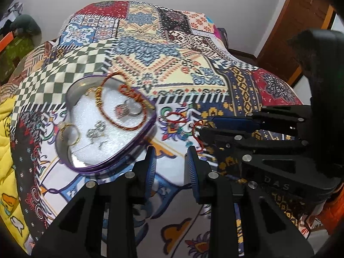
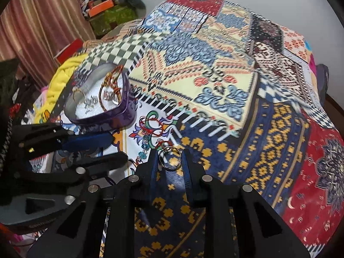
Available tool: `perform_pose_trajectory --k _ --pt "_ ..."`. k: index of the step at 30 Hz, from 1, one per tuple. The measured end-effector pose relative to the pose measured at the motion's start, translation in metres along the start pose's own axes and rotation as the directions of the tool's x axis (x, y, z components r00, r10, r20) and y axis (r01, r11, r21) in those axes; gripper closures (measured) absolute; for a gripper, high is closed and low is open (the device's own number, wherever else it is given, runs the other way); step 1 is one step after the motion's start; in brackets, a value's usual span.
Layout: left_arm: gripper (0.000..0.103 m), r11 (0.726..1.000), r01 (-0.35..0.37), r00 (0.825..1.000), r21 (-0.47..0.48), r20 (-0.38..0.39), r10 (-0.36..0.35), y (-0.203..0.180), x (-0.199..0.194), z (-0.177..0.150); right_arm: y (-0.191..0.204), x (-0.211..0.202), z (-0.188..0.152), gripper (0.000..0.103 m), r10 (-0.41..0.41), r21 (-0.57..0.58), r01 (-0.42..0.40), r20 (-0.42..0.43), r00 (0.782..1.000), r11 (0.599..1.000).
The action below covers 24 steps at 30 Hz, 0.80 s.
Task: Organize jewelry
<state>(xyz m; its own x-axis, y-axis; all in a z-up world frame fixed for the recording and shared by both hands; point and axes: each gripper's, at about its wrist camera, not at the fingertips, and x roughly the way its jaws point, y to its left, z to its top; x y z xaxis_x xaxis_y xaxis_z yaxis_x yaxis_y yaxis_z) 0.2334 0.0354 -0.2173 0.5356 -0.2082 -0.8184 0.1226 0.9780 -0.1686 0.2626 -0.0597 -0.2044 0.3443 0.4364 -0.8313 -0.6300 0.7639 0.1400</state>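
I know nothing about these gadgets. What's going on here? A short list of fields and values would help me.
Setting: patchwork cloth draped over a surface
Container: purple heart-shaped tin, open, white padding inside
In the tin: red bangle, gold ring, silver pieces, other small jewelry
On the cloth: red thread bracelet beside the tin
Right gripper: fingers on either side of a silver ring tied to red thread
Left gripper: open, holding nothing, near the tin
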Motion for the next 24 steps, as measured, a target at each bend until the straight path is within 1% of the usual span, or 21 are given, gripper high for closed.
perform_pose_trajectory --k 3,7,13,15,16,17,24 --pt "0.074 1.000 0.005 1.000 0.011 -0.005 -0.005 -0.008 0.004 0.004 -0.005 -0.013 0.000 0.083 -0.002 0.009 0.002 0.028 1.000 1.000" --pt "0.074 1.000 0.002 1.000 0.017 -0.017 -0.002 -0.014 0.013 0.010 -0.010 -0.029 -0.003 0.083 -0.033 0.006 0.033 0.069 0.997 0.999" --pt "0.074 0.999 -0.031 0.999 0.019 -0.026 0.031 -0.022 0.028 0.015 -0.022 -0.045 -0.009 0.083 -0.050 0.025 0.047 0.103 0.993 0.999" --pt "0.081 0.999 -0.050 0.998 0.004 -0.024 0.050 -0.022 0.031 0.018 -0.026 -0.047 -0.011 0.083 -0.053 0.033 0.050 0.106 0.993 0.998" --pt "0.091 0.998 -0.062 0.998 0.002 -0.025 0.062 -0.022 0.033 0.019 -0.028 -0.048 -0.013 0.083 -0.054 0.040 0.050 0.108 0.993 0.998" --pt "0.097 0.997 -0.076 0.997 -0.001 -0.024 0.076 -0.021 0.035 0.021 -0.030 -0.049 -0.014 0.083 -0.055 0.047 0.050 0.108 0.993 0.998" --pt "0.097 0.998 -0.061 0.998 -0.018 -0.027 0.061 -0.019 0.029 0.018 -0.038 -0.060 -0.023 0.083 -0.064 0.080 0.055 0.117 0.991 0.995"
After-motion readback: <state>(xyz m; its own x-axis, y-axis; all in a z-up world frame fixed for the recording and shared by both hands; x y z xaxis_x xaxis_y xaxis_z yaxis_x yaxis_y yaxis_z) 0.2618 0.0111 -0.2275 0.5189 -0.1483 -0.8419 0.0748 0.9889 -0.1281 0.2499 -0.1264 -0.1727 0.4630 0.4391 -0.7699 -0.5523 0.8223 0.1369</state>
